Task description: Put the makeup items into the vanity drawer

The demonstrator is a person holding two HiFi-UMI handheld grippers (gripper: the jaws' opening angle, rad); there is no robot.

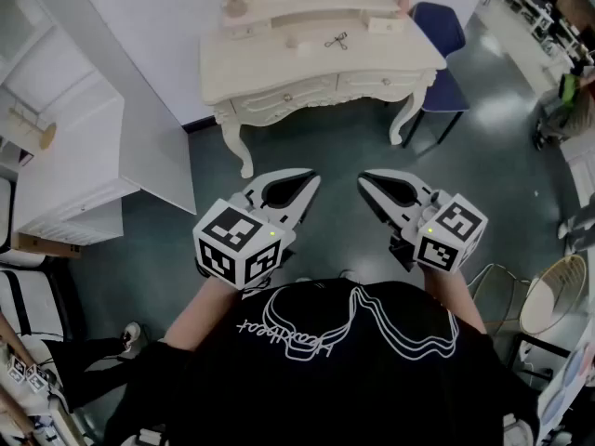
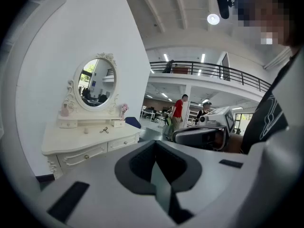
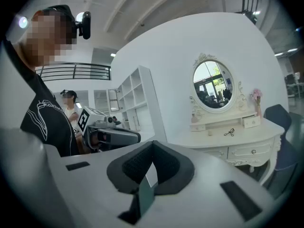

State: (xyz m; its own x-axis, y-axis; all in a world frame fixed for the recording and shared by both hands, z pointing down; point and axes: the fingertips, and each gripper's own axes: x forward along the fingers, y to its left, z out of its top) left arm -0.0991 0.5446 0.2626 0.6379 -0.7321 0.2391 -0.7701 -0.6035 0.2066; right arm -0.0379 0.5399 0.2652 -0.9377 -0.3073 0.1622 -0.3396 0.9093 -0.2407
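The cream vanity table (image 1: 307,68) stands ahead of me with its two front drawers (image 1: 284,94) closed. On its top lie a black eyelash curler (image 1: 336,40), a small round item (image 1: 291,42) and a pale bottle (image 1: 237,6) on the back shelf. My left gripper (image 1: 310,182) and right gripper (image 1: 365,184) hang side by side over the floor, well short of the table. Both are shut with nothing between the pads. The curler (image 2: 104,130) also shows in the left gripper view, and the curler (image 3: 230,132) in the right gripper view.
A blue chair (image 1: 444,35) stands at the vanity's right end. A white shelf unit (image 1: 84,156) runs along the left wall. An oval mirror (image 2: 96,83) and pink flowers (image 2: 124,109) top the vanity. A person in red (image 2: 178,109) stands far off.
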